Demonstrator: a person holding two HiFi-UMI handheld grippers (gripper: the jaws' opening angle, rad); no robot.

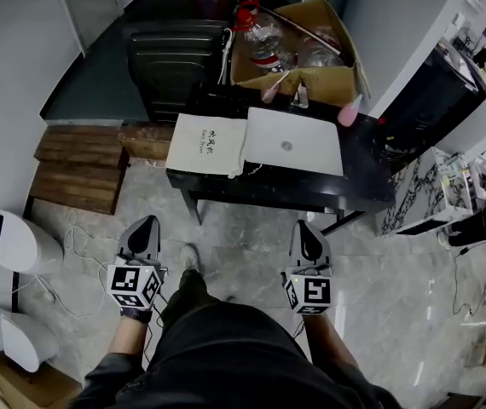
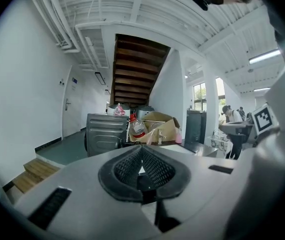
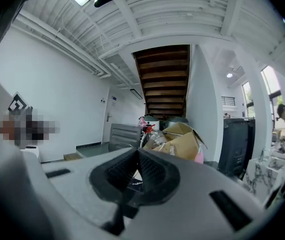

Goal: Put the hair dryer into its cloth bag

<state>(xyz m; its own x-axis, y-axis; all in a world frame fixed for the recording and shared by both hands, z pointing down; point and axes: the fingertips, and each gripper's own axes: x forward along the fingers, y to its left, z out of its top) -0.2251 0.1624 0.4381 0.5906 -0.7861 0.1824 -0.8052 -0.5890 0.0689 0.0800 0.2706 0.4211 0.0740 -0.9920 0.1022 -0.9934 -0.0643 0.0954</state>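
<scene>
Stood short of the black worktop (image 1: pixel 311 190), left hand-held gripper (image 1: pixel 147 224) and right hand-held gripper (image 1: pixel 304 227) shut empty, likely needing next to reach the cream cloth bag (image 1: pixel 206 143) at its left edge.

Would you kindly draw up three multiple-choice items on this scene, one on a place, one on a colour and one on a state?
1. Where does the cloth bag lie?
A. draped over a chair
B. on the black table, left of the white flat box
C. hanging from a hook

2. What colour is the cloth bag?
A. red
B. dark blue
C. cream

3. How do the left tool and the right tool stand?
A. both shut and empty
B. both wide open
C. each shut on the bag

Answers:
1 B: the head view shows it flat on the table beside the box.
2 C: its cloth is pale cream with small dark print.
3 A: each tool's own view shows its pads together with nothing between them.
</scene>
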